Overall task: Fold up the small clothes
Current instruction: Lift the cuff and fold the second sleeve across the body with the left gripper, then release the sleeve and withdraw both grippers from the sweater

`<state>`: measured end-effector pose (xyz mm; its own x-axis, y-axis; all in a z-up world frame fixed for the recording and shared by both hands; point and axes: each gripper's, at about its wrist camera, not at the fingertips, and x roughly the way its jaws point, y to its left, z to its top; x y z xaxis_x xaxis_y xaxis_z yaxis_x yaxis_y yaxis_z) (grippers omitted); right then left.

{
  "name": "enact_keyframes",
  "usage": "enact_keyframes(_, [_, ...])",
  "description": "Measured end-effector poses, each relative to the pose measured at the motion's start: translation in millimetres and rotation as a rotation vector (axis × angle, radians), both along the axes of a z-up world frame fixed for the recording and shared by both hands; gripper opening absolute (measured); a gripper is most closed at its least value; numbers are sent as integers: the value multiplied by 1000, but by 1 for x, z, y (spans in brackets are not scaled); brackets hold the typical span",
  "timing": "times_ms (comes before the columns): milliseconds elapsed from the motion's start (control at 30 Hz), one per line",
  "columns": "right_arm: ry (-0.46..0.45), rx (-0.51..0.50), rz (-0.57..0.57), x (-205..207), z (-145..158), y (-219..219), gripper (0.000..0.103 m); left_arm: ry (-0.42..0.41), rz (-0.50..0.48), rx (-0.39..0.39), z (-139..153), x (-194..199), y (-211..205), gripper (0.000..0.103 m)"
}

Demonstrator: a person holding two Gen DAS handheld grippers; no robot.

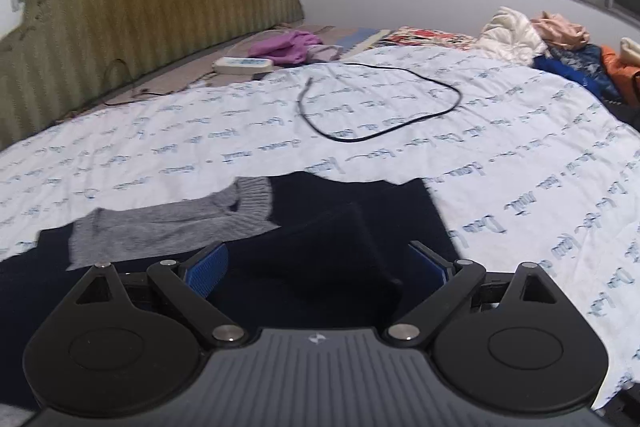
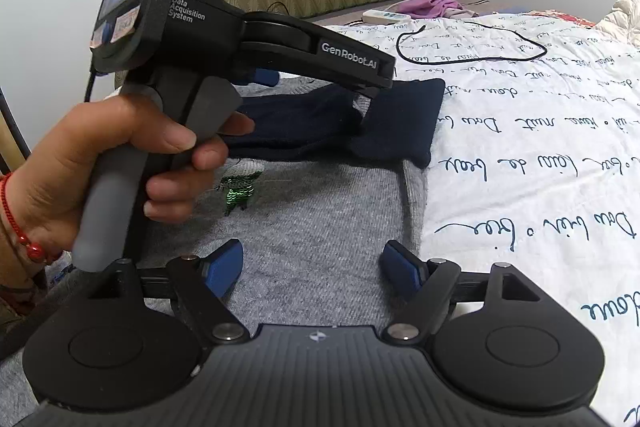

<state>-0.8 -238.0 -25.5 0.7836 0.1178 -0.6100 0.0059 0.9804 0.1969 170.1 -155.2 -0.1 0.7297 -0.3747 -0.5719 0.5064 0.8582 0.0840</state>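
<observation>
A small grey-and-navy sweater [image 2: 320, 211] is laid on the bed sheet [image 1: 500, 155], which is white with blue script. In the right wrist view the grey body is seen spread flat, a green sequin patch [image 2: 239, 189] on it, and a navy sleeve [image 2: 360, 123] is folded across its upper part, the cuff end reaching onto the sheet. The right gripper [image 2: 314, 265] is held low over the grey body, near its right edge; its jaws are apart, and nothing is seen between the blue pads [image 2: 226, 267]. The left gripper [image 1: 320, 263] is seen in its own view with jaws wide apart over a raised fold of navy fabric [image 1: 336, 251]; whether the pads touch the cloth cannot be told. A grey ribbed collar [image 1: 256, 199] lies beside that fold, to its left. In the right wrist view the left gripper is held by a hand [image 2: 120, 163] with a red bead bracelet [image 2: 24, 239] at the wrist. Farther up the bed a black cable [image 1: 384, 99] lies in a loop, with a white remote [image 1: 242, 65] and a purple garment [image 1: 288, 45] near the headboard [image 1: 140, 7]. A pile of clothes [image 1: 560, 43] is seen at the right side of the bed.
</observation>
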Motion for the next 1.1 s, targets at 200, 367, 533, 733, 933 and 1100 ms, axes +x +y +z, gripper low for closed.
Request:
enact_keyframes(200, [-2,-1,-6,0,2,0,80,27,102,14,-4,-1,27,96])
enact_keyframes(367, [-4,-4,5,-2,4,6,80,53,186,29,-5,-5,50,96])
enact_keyframes(533, [-9,-11,14,-4,7,13,80,75,234,38,-9,-12,67,96])
enact_keyframes(733, [-14,-22,20,-9,10,17,82,77,270,47,-11,-26,83,96])
enact_keyframes(933, [-12,-34,18,-18,11,20,84,100,289,61,-14,-52,106,96])
enact_keyframes(1100, [-2,-37,17,-28,8,20,85,131,292,44,-19,-81,138,96])
